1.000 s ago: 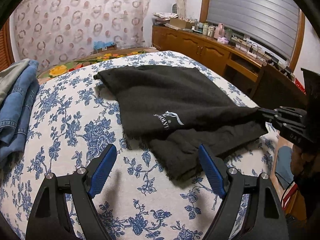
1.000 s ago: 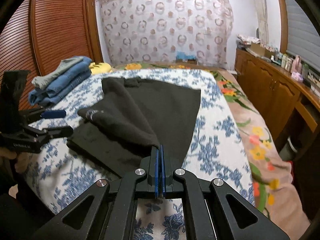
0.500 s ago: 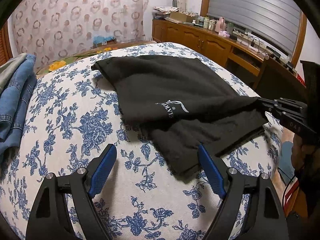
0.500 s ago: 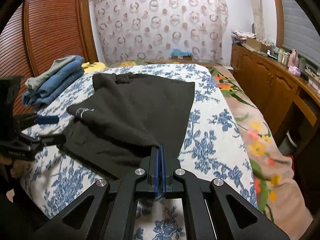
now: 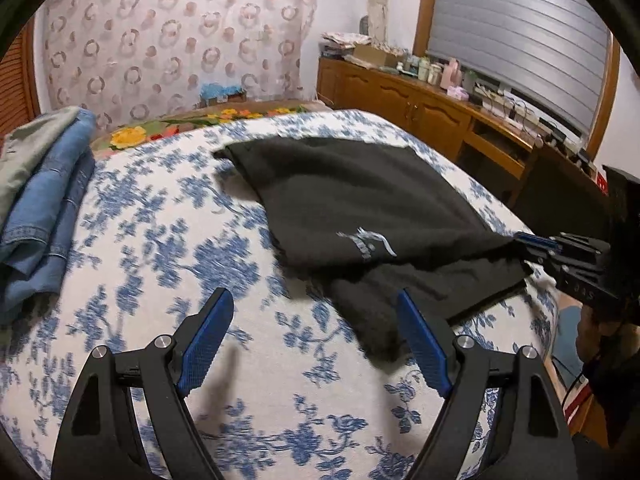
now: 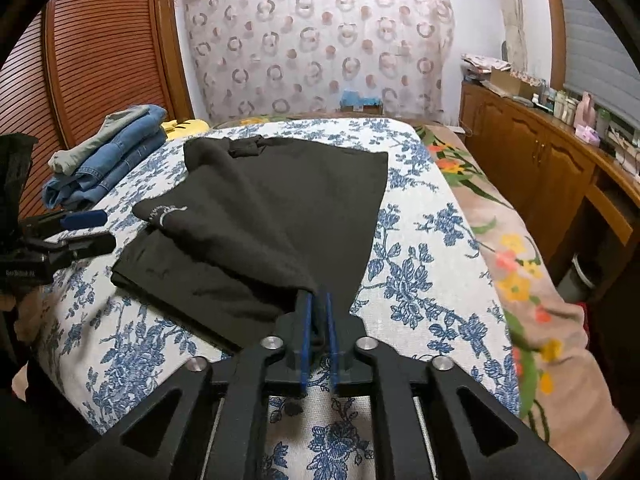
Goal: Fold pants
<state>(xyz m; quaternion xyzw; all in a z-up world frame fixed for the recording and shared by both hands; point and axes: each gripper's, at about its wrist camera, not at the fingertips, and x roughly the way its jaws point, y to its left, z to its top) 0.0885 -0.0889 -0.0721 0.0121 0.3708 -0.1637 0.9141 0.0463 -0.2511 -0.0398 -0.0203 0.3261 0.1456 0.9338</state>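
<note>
Blue-flowered bedding (image 6: 420,264) covers the bed that fills both views, with a wooden cupboard run (image 6: 532,168) along one side and folded jeans (image 6: 108,160) stacked near the far corner. Across the middle lie the black pants (image 6: 288,208), doubled over so the printed logo (image 5: 366,242) faces up on the top layer. At their near edge, the right gripper (image 6: 317,312) has just been parting its jaws; a fold of black cloth sits between the blue pads, loosely rather than pinched. That suggests this fold is being let go. The left gripper (image 5: 316,312) hangs wide apart over the bedding, holding nothing, beside the pants' near corner.
</note>
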